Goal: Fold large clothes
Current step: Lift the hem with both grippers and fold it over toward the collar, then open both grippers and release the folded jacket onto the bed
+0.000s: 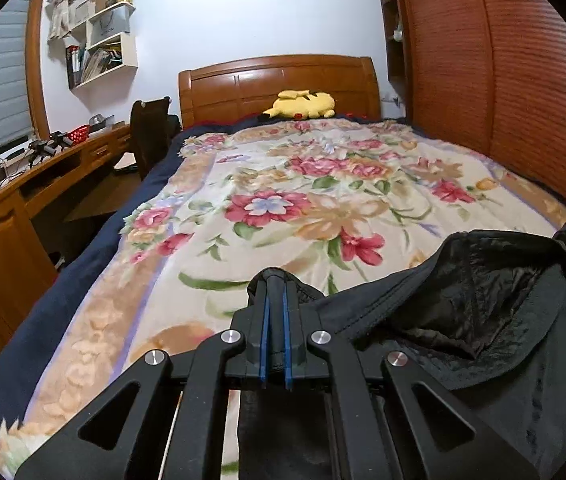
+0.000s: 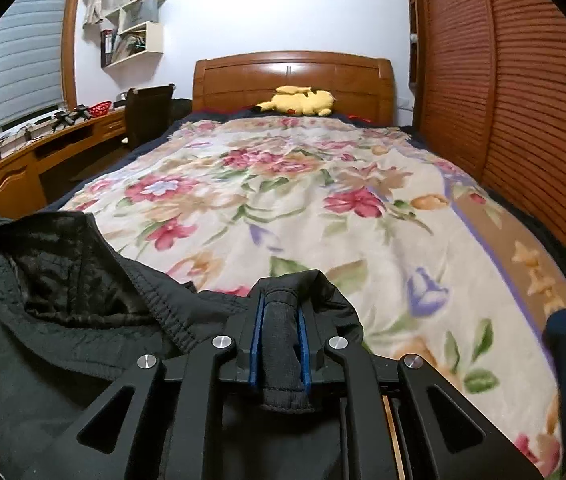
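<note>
- The bed, under a floral blanket, fills both views; its foot end lies nearest the cameras.
- A black garment hangs slack over that foot end, waistband spread open between the two claws.
- Left gripper: jaws nearly closed, pinching the garment's hem.
- Right gripper: jaws clamped on a thick bunch of waistband.
- Risk: the left bite looks thin; an uneven pull could slip it free, and the sagging middle could fold crooked.
</note>
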Available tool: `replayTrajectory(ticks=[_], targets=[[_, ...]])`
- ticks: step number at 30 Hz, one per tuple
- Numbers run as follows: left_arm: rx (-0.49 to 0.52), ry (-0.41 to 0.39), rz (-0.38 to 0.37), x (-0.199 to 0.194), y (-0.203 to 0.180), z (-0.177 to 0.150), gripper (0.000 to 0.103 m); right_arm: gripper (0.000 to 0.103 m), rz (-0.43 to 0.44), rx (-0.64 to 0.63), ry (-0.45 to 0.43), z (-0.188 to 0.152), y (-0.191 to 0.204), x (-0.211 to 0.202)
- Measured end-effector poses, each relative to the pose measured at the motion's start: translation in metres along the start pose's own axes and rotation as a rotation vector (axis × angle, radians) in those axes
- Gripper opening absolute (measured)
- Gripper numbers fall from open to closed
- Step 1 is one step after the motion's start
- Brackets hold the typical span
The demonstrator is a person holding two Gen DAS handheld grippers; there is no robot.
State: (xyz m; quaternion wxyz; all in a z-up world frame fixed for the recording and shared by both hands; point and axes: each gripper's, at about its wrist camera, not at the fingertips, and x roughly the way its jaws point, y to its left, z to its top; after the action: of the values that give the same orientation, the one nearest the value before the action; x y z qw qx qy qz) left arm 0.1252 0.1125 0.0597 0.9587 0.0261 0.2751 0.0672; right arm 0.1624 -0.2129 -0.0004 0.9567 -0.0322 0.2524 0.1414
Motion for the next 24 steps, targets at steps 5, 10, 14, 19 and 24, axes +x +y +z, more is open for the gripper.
replayTrajectory(ticks=[5, 10, 14, 19, 24], targets=[[-0.005, 0.047, -0.023, 0.015, -0.001, -0.011, 0.008, 0.021, -0.009, 0.018, 0.074, -0.004, 0.001, 0.028], [-0.008, 0.066, -0.073, 0.009, 0.000, -0.022, 0.048, 0.050, 0.024, 0.041, 0.133, 0.000, -0.003, 0.039], [-0.014, 0.059, -0.119, -0.007, 0.001, -0.034, 0.080, 0.074, 0.032, 0.070, 0.087, 0.007, -0.013, 0.020], [0.026, 0.060, -0.114, -0.025, -0.004, -0.058, 0.080, 0.074, -0.002, 0.027, 0.088, -0.003, -0.019, 0.006], [0.036, 0.093, -0.149, -0.031, -0.006, -0.082, 0.080, 0.074, -0.049, -0.049, 0.188, -0.019, -0.017, 0.020]])
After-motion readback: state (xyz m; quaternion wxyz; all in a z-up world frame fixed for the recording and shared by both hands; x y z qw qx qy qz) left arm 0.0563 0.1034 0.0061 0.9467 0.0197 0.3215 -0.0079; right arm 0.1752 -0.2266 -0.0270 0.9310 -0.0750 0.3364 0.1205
